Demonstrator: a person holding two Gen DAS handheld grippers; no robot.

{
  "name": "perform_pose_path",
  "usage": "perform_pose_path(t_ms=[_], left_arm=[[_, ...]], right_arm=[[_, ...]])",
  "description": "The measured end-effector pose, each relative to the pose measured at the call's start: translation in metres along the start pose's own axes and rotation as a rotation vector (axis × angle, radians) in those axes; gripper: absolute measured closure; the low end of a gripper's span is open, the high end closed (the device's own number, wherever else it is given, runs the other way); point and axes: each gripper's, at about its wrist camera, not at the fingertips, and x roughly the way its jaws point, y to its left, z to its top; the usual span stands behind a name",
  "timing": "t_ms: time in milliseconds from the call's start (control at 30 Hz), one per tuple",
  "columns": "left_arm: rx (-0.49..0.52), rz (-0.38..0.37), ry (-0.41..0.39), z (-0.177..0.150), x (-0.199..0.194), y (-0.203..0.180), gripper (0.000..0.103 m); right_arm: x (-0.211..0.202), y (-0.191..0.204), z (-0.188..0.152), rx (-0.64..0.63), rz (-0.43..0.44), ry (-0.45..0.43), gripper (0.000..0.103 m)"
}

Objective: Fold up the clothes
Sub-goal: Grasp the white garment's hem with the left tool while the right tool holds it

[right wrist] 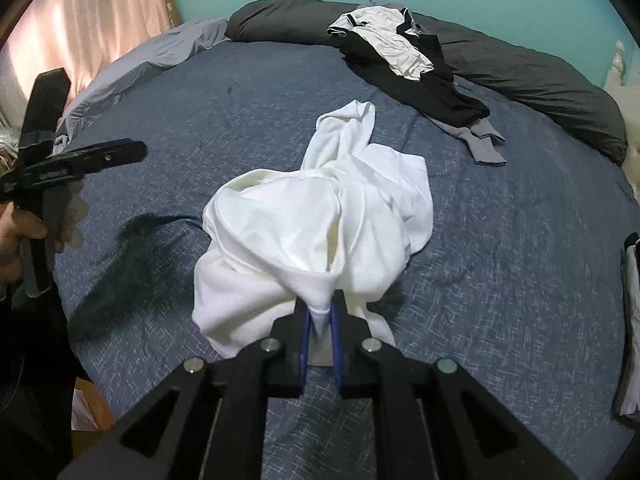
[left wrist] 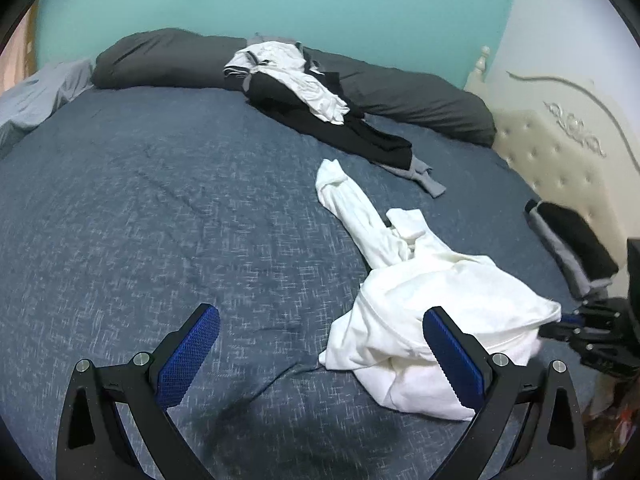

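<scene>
A crumpled white garment (left wrist: pixel 432 300) (right wrist: pixel 320 208) lies in a heap on the blue bedcover (left wrist: pixel 160 220) (right wrist: pixel 500 260), one long part trailing toward the far side. My right gripper (right wrist: pixel 320 305) is shut on a bunched edge of it, the cloth pinched between the blue pads. From the left wrist view that gripper (left wrist: pixel 560 325) shows at the garment's right edge. My left gripper (left wrist: pixel 320 314) stands wide open just above the bed; its right finger (left wrist: pixel 448 352) overlaps the heap's near side and nothing is held. A hand holds it at the left edge (right wrist: pixel 138 149) of the right wrist view.
A pile of black, white and grey clothes (left wrist: pixel 304 92) (right wrist: pixel 404 52) lies at the far side against a dark grey rolled duvet (left wrist: pixel 160 60). A folded dark and grey stack (left wrist: pixel 572 240) sits by the cream headboard (left wrist: pixel 560 152). A pink curtain (right wrist: pixel 100 20) hangs beyond the bed.
</scene>
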Motion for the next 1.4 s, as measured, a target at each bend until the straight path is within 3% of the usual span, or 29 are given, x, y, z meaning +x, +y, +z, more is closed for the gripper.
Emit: perform_pose_path(t_ms=[600,900,1000,1100,1400], left_arm=[[0.103,-0.055,0.121,0.002,0.078,-0.022,0.0],[0.067,-0.105,0.191,0.0,0.097,-0.021,0.018],[0.079,-0.116,0.199,-0.002,0.1,-0.024,0.026],[0.086,-0.133,0.206,-0.004,0.1,-0.024,0.028],[0.106,-0.155,0.23,-0.006,0.108,-0.032,0.028]], right_arm=[[0.014,-0.013,-0.008,-0.007,0.011,0.001,0.094],[0.023,-0.016,-0.008,-0.036,-0.001,0.018,0.093],[0.022,-0.019,-0.01,-0.022,0.005,0.02,0.087],[0.022,-0.023,-0.012,-0.006,0.011,0.023,0.079],[0.02,-0.025,-0.015,-0.002,0.012,0.028,0.078]])
